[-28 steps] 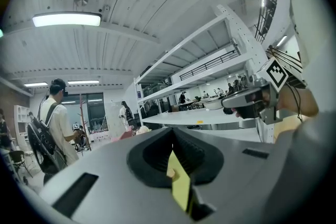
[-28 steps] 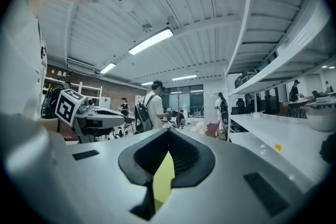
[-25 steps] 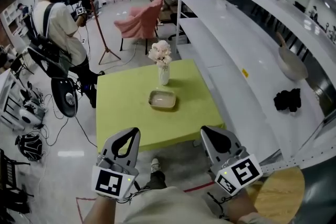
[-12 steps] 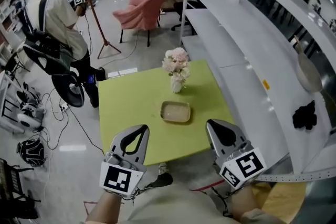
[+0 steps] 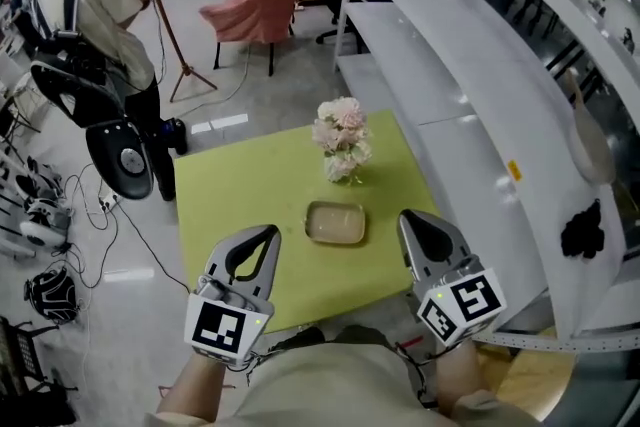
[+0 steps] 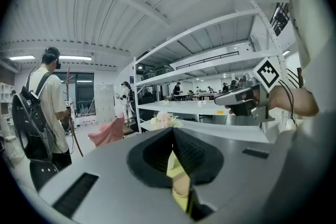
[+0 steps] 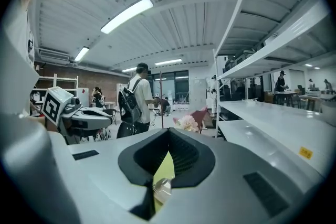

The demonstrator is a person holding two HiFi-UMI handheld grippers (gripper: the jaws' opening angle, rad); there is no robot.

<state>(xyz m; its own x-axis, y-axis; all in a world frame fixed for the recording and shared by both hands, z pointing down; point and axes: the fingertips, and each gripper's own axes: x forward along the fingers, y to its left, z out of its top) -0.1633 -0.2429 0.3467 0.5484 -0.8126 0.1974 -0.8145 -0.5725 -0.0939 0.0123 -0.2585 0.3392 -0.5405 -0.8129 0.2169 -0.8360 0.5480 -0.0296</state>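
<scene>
A yellow-green table (image 5: 240, 195) lies below me. On it stand a vase of pale pink flowers (image 5: 342, 140) and a shallow beige dish (image 5: 335, 223). My left gripper (image 5: 268, 233) hovers over the table's near left part, jaws shut and empty. My right gripper (image 5: 408, 217) hangs over the near right edge, also shut and empty, just right of the dish. In the left gripper view the flowers (image 6: 164, 119) show beyond the jaws and the right gripper (image 6: 247, 99) sits at the right. The right gripper view shows the flowers (image 7: 186, 123) and the left gripper (image 7: 79, 115).
White shelving (image 5: 470, 85) runs along the right, with a black object (image 5: 583, 230) and a pan (image 5: 590, 140) on it. A person with a backpack (image 5: 90, 5) stands at the far left by a pole stand. A pink chair (image 5: 265, 5) stands behind the table. Cables and gear litter the floor at left.
The table, vase and dish have come closer under both grippers. Both gripper views have tipped lower, so the flowers now show. The jaws stay shut.
</scene>
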